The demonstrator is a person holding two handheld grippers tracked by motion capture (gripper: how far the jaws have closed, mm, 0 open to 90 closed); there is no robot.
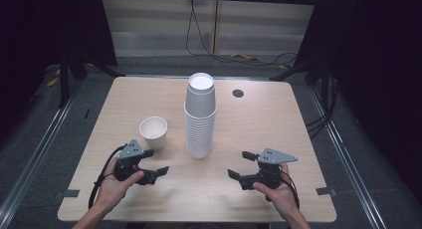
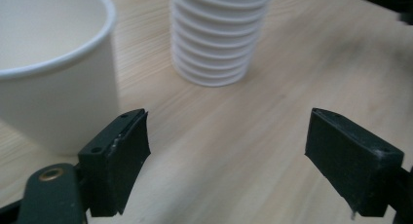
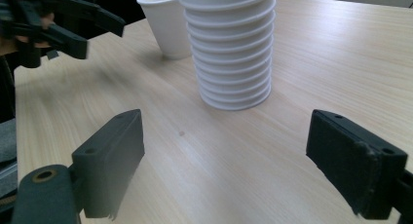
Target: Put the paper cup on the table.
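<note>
A tall stack of white paper cups (image 1: 200, 117) stands upright in the middle of the wooden table (image 1: 259, 119). One single white cup (image 1: 153, 132) stands upright to its left. My left gripper (image 1: 154, 163) is held just in front of that cup, jaws apart with nothing between them. In the left gripper view the single cup (image 2: 53, 73) is close by at the left, beyond the left jaw, and the stack (image 2: 219, 39) is farther off. My right gripper (image 1: 240, 165) is open to the right front of the stack. The right gripper view shows the stack (image 3: 231, 48), the single cup (image 3: 168, 22) and the left gripper (image 3: 83, 27).
A small dark round grommet (image 1: 238, 93) sits in the tabletop behind the stack. Grey tape marks (image 1: 67, 193) lie near the table's front corners. Cables (image 1: 199, 40) trail over the floor beyond the far edge. Bare wood lies between the two grippers.
</note>
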